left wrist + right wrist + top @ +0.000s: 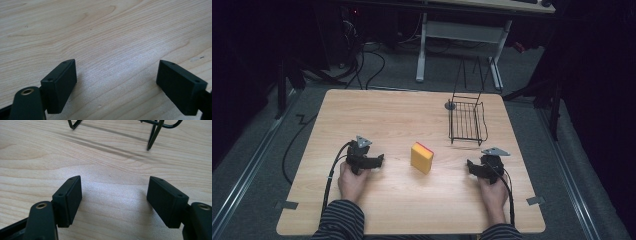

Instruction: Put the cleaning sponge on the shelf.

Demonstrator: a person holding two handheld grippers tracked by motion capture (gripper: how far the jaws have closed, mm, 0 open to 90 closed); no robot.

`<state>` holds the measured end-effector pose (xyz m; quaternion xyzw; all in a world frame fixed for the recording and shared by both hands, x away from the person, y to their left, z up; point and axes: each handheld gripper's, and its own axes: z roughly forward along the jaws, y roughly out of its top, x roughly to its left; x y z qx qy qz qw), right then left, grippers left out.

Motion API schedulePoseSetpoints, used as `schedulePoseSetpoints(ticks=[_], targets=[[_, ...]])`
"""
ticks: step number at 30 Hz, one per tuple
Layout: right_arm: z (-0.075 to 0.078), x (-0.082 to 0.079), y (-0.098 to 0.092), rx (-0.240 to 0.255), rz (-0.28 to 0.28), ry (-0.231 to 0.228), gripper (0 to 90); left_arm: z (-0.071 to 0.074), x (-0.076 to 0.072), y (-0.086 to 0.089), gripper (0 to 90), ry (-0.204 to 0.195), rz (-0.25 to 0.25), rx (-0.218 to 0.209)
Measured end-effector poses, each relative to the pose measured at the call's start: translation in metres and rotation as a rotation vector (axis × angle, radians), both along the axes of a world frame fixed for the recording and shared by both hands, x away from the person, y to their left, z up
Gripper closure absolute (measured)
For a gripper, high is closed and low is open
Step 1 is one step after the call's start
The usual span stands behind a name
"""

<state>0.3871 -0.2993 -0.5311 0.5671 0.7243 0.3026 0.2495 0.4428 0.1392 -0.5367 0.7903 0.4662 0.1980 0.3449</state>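
Left gripper view looks along two black fingers (60,85) spread wide, with bare wood grain between them and nothing held. Right gripper view has its fingers (68,200) just as wide apart and empty, the thin legs of the wire basket (152,137) standing a little way ahead of them. From above, the left gripper (379,160) rests on the worktop (402,120) to the left of the yellow sponge (422,158), pointing toward it but apart from it. The right gripper (470,165) sits on the sponge's other side, also apart from it. The sponge stands tilted, its pink edge up, with the wire basket beyond it to the right.
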Motion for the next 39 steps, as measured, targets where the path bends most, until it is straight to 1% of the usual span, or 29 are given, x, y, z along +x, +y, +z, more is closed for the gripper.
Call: schedulePoseSetpoints(ticks=[35, 39], targets=[[0.0, 0.0001, 0.0002, 0.0, -0.002, 0.001, 28.2, 0.0002, 0.0, 0.0001, 17.1, 0.002, -0.002, 0.002], [0.0011, 0.0007, -0.0011, 0.001, -0.004, 0.011, 30.4, 0.0002, 0.0001, 0.0002, 17.1, 0.001, -0.002, 0.002]])
